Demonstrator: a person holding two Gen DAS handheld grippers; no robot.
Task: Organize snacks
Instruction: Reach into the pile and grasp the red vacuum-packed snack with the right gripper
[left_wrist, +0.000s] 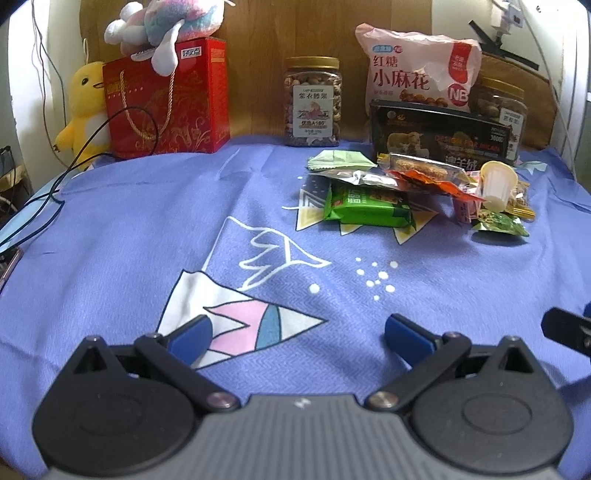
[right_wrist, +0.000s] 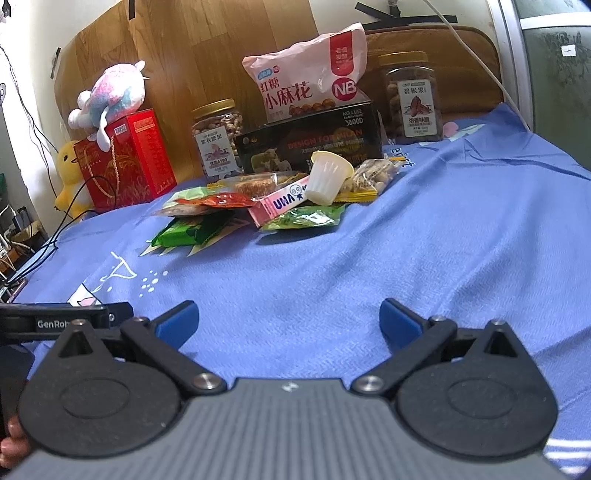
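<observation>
Ahead, left wrist: left gripper (left_wrist: 297, 334) jaws wide, empty, over blue cloth (left_wrist: 110, 258); snack pile (left_wrist: 413, 192) far right, jar (left_wrist: 312, 101), red box (left_wrist: 166, 99) behind. Right wrist: right gripper (right_wrist: 290, 321) agape, empty; pile (right_wrist: 273, 199) ahead, unobstructed.

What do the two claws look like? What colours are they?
Both look alike. The left claw and right claw each have two blue fingertip pads on black hinged links with silver screws, round black discs either side, and a ribbed grey body. In the right wrist view, white lettering starting "GenRob" shows on the left claw's black side.
</observation>
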